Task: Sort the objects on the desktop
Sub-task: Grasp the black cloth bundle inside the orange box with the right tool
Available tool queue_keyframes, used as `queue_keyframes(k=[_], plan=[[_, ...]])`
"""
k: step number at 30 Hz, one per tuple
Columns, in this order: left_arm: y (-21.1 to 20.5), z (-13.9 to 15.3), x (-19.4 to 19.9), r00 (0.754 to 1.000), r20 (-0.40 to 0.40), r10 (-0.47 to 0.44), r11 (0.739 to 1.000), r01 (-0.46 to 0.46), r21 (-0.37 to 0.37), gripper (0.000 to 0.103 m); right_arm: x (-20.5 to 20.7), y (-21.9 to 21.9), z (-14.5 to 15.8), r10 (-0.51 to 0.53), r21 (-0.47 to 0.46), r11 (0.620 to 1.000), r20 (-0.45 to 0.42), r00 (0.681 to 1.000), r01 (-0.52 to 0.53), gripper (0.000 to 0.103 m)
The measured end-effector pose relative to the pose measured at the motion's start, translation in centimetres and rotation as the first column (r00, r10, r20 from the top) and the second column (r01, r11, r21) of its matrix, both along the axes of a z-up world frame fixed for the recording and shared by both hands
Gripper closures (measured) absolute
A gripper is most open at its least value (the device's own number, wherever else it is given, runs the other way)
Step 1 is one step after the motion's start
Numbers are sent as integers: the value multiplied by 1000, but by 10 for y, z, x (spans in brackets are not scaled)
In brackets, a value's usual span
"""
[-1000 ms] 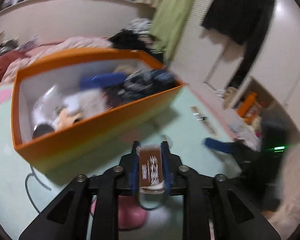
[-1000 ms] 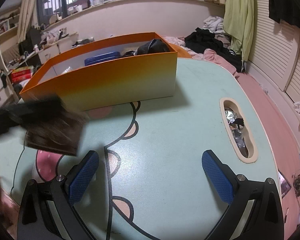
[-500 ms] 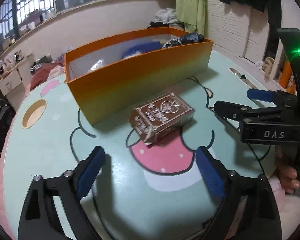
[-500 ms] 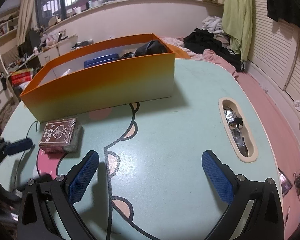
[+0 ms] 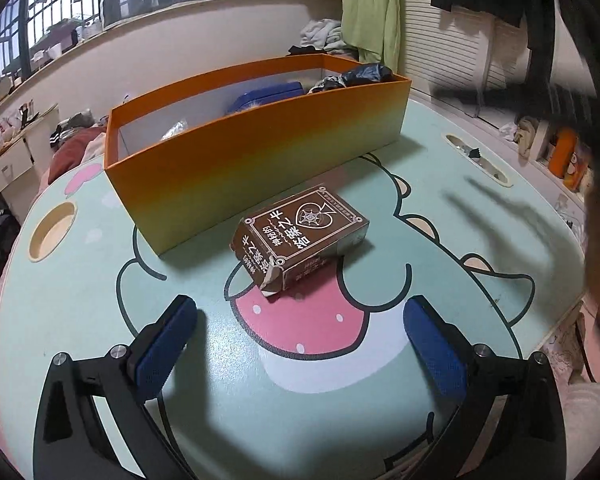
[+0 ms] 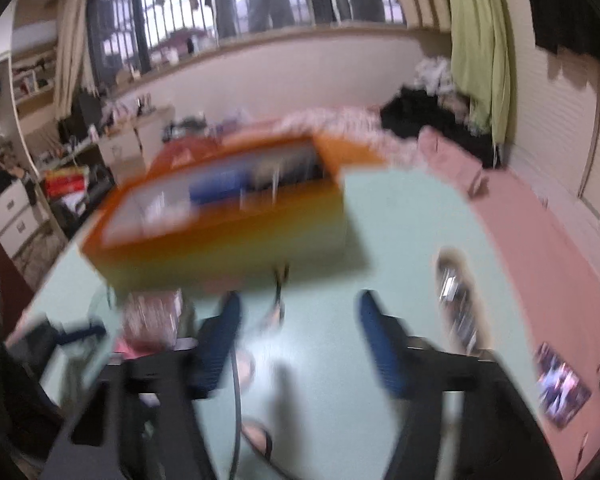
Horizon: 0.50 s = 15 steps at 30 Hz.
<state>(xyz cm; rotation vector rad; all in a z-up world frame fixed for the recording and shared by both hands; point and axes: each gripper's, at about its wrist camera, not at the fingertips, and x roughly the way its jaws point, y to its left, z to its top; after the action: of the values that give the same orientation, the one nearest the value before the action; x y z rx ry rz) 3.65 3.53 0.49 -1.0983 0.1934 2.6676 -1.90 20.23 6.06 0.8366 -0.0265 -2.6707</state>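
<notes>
Orange box [image 5: 260, 152] holds a blue case [image 5: 268, 94] and dark bundle [image 5: 356, 74].

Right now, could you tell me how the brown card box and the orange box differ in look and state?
The brown card box is small, closed and printed, with a torn corner; the orange box is far larger, plain and open-topped. The card box lies flat, alone; the orange box holds several items. Both rest on the green table, apart.
</notes>
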Motion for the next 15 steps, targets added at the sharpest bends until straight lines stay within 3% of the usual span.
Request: queue_keyframes(k=[4,8,10,12,15], plan=[[2,1,-1,1000,1,-1,1000,1,0,0,-42,-22,33,82,117,990,-1,997,-81,64],[4,1,-2,1000,1,-3,1000,3,0,0,-87,-49,17,106,252,959,103,989,-129,64],[5,2,-2,1000,1,-4,1000,4,1,0,-103,-61,1,70,349,931,105,992,-102,64],[6,2,-2,1000,0,-8,1000,8,-1,0,-105,-60,-6,64,396,914,78,995,-90,72],[8,2,-2,1000,-1,-10,1000,10,2,0,-95,-56,-4,73,369,925,50,996,-86,84]])
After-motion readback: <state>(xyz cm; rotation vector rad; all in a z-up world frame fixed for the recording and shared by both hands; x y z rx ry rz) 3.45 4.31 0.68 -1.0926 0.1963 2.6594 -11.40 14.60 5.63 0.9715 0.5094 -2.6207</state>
